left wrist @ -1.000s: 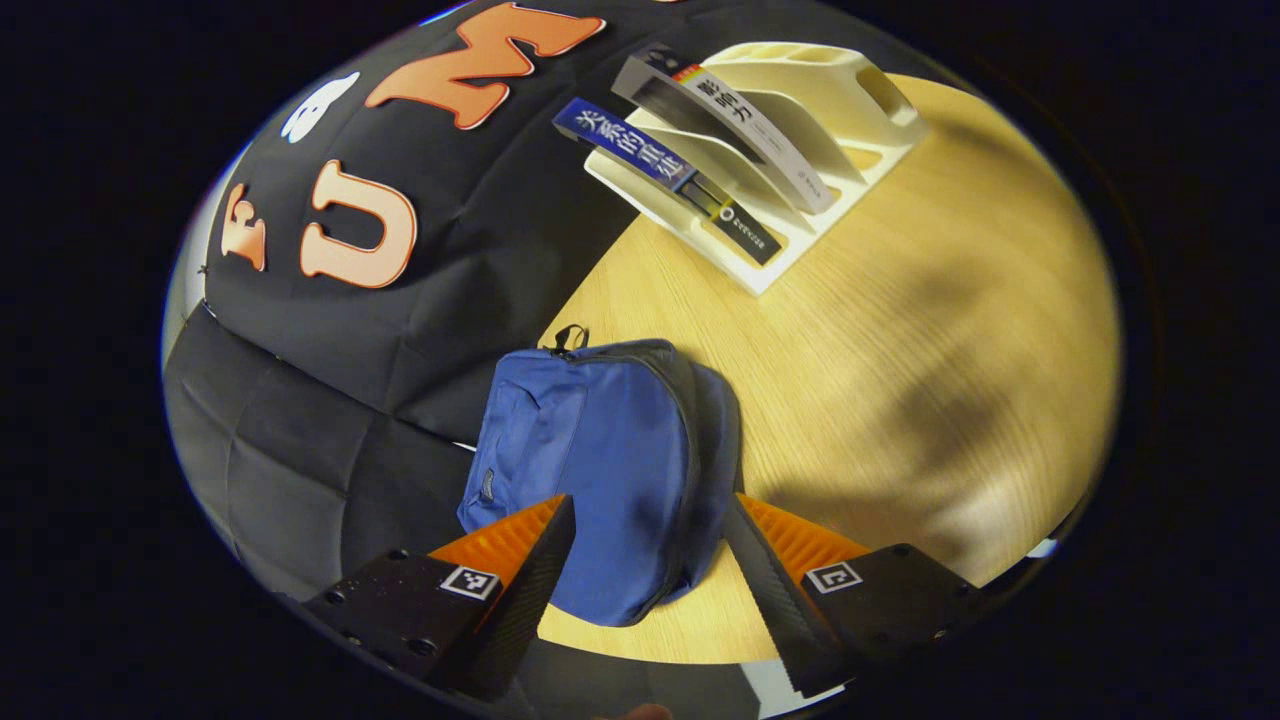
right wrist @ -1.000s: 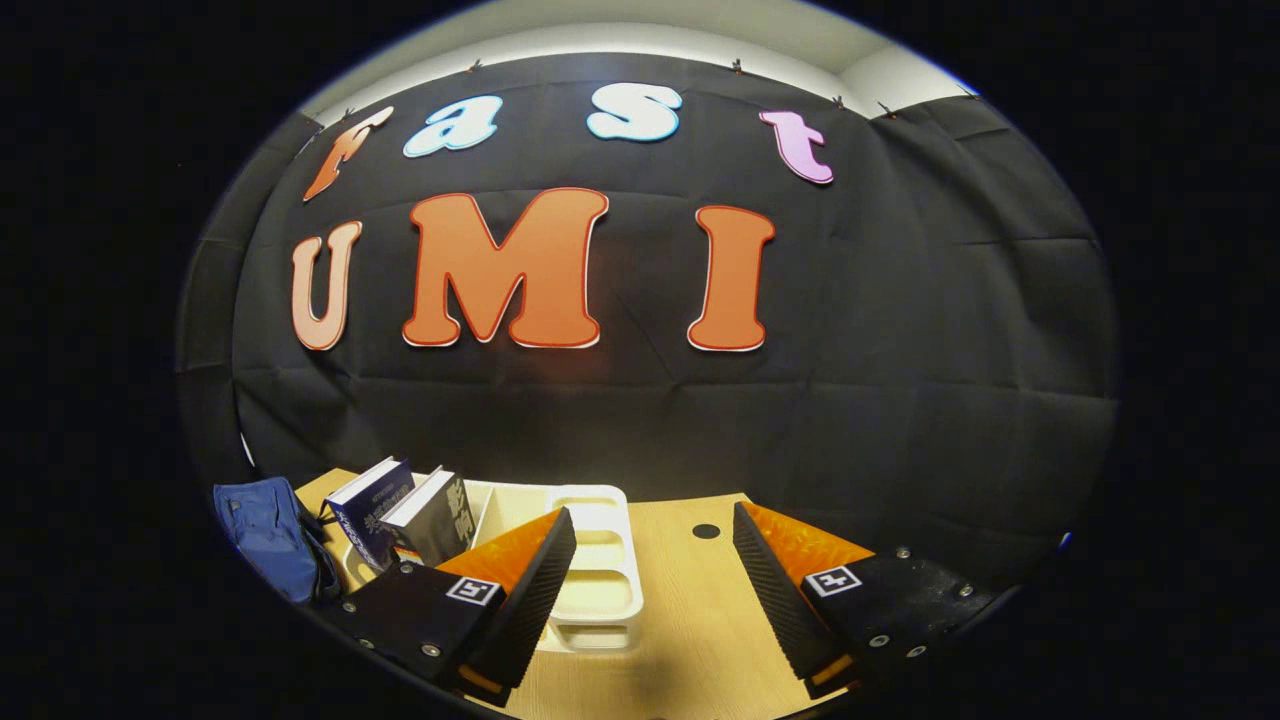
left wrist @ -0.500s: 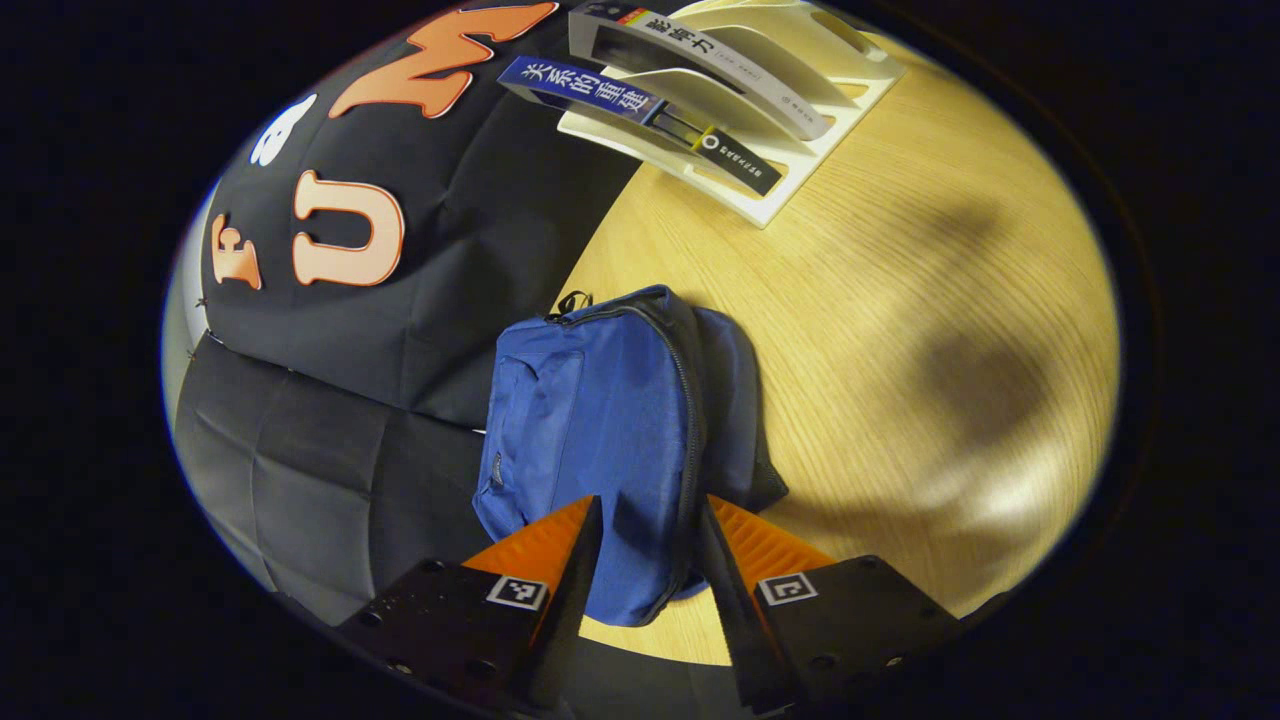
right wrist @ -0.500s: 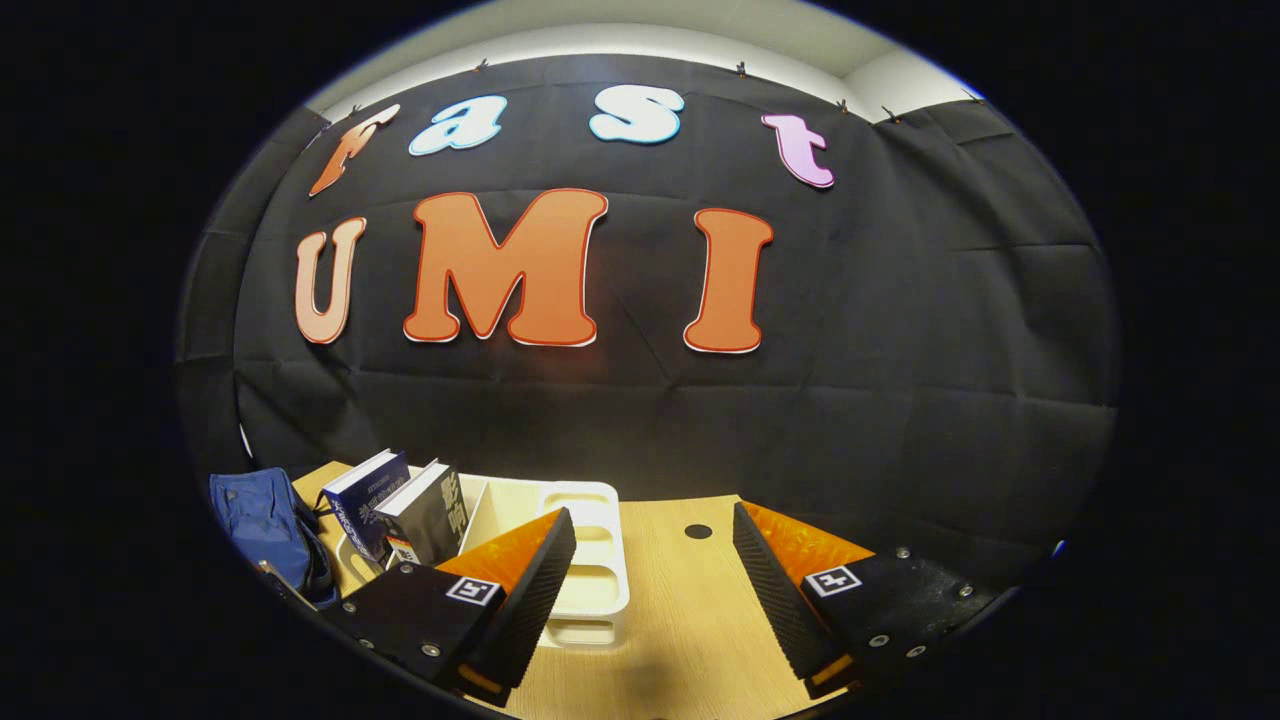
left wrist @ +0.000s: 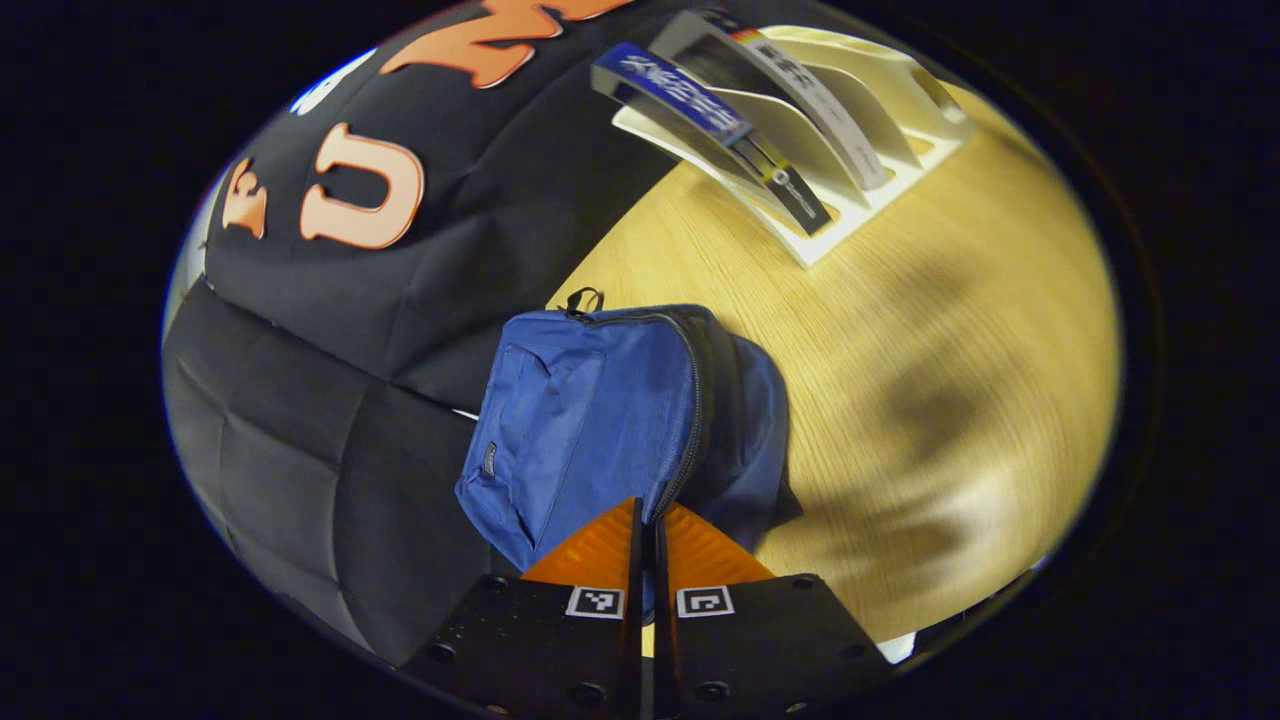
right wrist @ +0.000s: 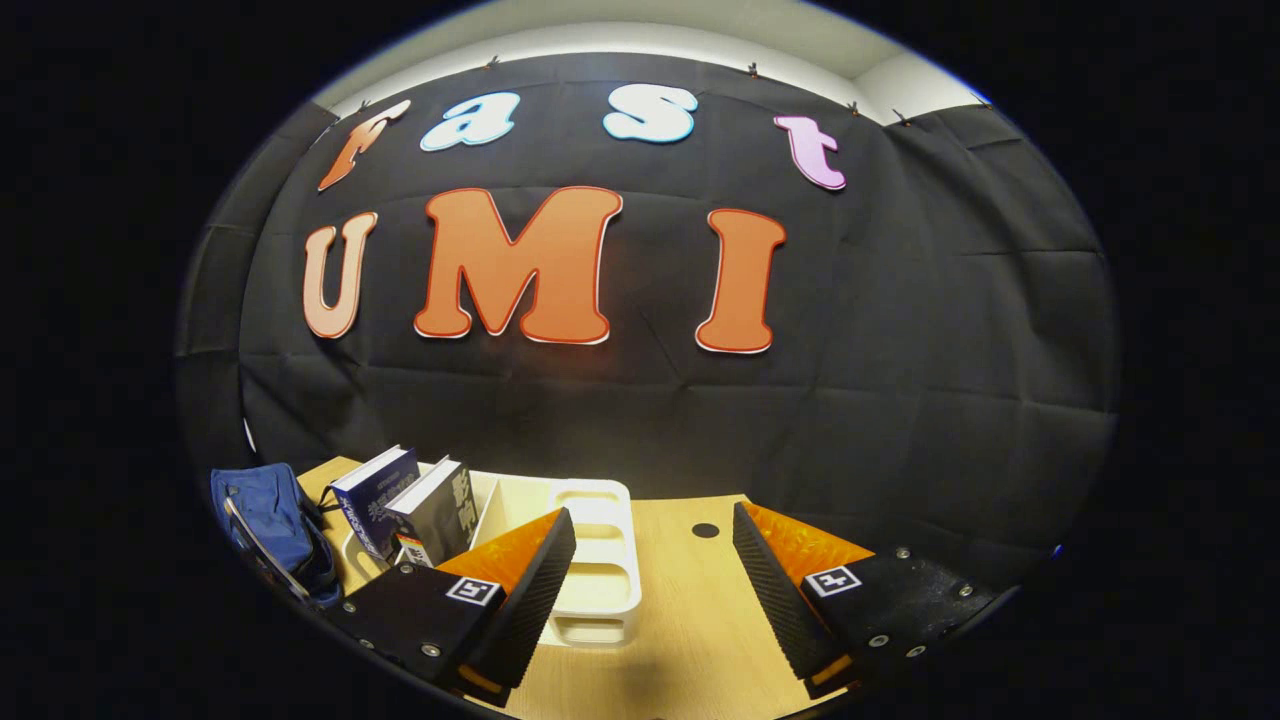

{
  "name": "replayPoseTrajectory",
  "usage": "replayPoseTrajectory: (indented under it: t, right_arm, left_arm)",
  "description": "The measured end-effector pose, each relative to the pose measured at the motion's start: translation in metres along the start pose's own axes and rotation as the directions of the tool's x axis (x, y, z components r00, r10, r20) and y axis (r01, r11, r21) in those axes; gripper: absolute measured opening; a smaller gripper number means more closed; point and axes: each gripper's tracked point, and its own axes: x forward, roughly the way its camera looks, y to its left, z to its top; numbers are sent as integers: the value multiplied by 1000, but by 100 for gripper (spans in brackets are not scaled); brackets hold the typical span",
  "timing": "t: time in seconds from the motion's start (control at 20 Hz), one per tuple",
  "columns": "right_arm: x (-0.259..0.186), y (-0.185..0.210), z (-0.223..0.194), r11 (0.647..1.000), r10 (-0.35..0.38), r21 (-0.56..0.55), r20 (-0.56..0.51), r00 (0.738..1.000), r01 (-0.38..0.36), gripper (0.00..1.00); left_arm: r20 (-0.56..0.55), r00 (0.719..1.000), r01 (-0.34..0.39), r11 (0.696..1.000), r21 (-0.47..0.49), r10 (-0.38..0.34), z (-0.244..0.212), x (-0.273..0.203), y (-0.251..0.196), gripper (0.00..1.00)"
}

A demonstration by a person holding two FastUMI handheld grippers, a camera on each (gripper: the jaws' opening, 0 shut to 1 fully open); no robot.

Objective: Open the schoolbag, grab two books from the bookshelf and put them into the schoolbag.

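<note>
So in the left gripper view, our left gripper (left wrist: 648, 520) has its fingers pinched together at the near end of the blue schoolbag (left wrist: 590, 420), right by its zipper line; what they're pinching is too small to tell. Both books (left wrist: 700, 100) lean in the white bookshelf (left wrist: 900, 150) farther back on the table (left wrist: 900, 330). Over in the right gripper view, our right gripper (right wrist: 655, 560) hangs wide open and empty above the table, schoolbag far left beside the bookshelf.

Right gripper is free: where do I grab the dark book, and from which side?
Grip the dark book by its top edge, coming from above. It stands in the rack with the blue book close alongside, so the top is the likeliest free edge.
</note>
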Motion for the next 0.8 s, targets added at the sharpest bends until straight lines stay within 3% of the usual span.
replayPoseTrajectory:
  t: [0.45,0.65,0.8]
  right_arm:
    - [8,111,20,985,172,-19,-70,983,-174,95]
    - [14,172,24,964,252,-42,-150,956,-261,95]
    - [17,216,19,945,305,-44,-236,923,-324,95]
  left_arm:
    - [80,983,180,958,-222,-166,48,-25,90,1]
    - [135,968,243,933,-267,-214,62,-28,133,1]
    - [173,948,314,884,-345,-269,68,-26,159,1]
